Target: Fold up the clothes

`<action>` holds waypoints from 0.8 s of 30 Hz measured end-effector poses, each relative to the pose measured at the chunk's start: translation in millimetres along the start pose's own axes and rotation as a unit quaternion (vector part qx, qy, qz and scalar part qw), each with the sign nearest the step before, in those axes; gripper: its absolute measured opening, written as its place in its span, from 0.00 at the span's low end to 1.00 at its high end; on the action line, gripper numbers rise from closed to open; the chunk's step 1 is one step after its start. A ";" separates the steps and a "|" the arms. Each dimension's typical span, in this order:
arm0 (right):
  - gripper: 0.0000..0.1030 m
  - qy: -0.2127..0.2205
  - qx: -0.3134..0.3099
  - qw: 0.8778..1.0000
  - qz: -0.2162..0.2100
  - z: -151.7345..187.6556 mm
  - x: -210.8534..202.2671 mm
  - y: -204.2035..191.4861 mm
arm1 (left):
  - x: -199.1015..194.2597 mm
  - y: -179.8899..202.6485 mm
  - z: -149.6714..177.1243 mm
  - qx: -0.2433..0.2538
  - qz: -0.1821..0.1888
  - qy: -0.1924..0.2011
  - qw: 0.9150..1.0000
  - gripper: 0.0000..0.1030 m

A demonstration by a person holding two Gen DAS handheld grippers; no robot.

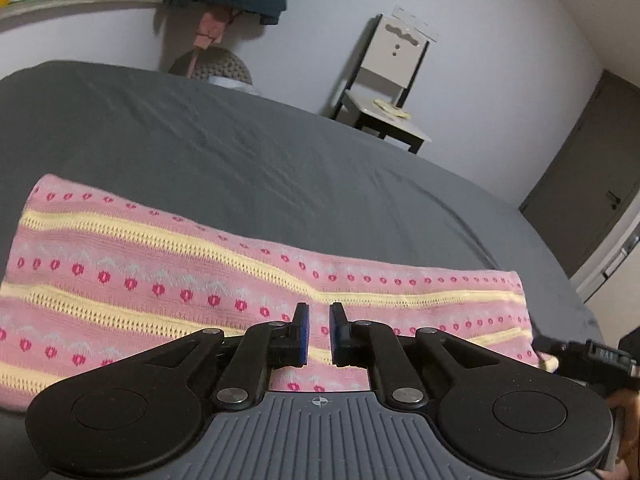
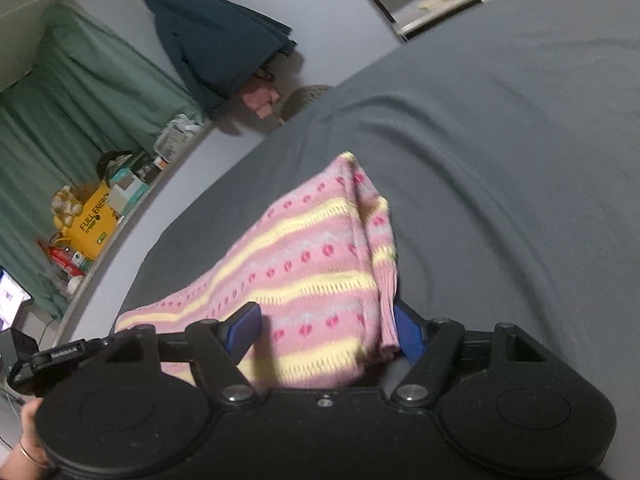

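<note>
The sweater (image 1: 256, 280) is lying in a long strip on the bed (image 1: 240, 152). One end is being lifted, draped between the wide-open right tool (image 2: 326, 330). The left tool (image 1: 319, 334) is being held slightly open, empty. More folding is likely left.

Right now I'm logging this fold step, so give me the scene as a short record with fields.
surface: grey bed sheet
garment: pink knit sweater, yellow stripes, lying in a folded band
left tool: narrowly open, empty, above the sweater's near edge
right tool: wide open around a raised sweater end
background: chair by the wall
</note>
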State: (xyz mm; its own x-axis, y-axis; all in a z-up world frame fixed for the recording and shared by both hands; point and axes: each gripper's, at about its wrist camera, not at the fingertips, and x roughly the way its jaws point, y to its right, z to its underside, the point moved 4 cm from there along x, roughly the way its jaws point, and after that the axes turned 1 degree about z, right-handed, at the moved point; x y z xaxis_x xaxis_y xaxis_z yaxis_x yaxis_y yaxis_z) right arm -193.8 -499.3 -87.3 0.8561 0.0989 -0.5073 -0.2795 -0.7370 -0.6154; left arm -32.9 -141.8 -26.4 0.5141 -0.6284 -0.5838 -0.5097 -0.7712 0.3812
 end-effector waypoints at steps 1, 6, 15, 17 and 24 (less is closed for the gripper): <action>0.68 0.008 -0.008 1.000 0.001 0.8 1.0 -0.8 | -2.8 -0.5 -1.4 -0.003 0.004 0.005 1.000 0.09; 0.66 0.037 -0.039 0.999 0.007 9.8 3.7 -8.0 | -20.7 -7.6 -5.5 -0.017 0.015 0.030 0.999 0.09; 0.16 0.101 0.066 0.992 0.045 7.3 -5.2 -15.2 | -45.5 -45.2 -24.1 -0.015 -0.101 0.060 0.993 0.09; 0.13 0.126 0.069 0.988 0.051 2.3 -6.5 -31.3 | -48.1 -60.4 -25.4 -0.026 -0.129 0.049 0.990 0.09; 0.11 0.153 -0.074 0.979 0.111 -24.5 3.3 -159.5 | -47.3 -110.4 -22.4 -0.121 -0.155 0.010 0.980 0.09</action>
State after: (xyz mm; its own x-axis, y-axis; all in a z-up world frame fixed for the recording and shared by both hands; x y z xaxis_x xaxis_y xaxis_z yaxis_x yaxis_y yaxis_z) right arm -135.7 -397.8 24.0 0.8775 -0.2635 -0.4006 -0.4274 -0.8085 -0.4044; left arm 14.5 -29.2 -24.8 0.6327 -0.3592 -0.6860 -0.1484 -0.9257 0.3478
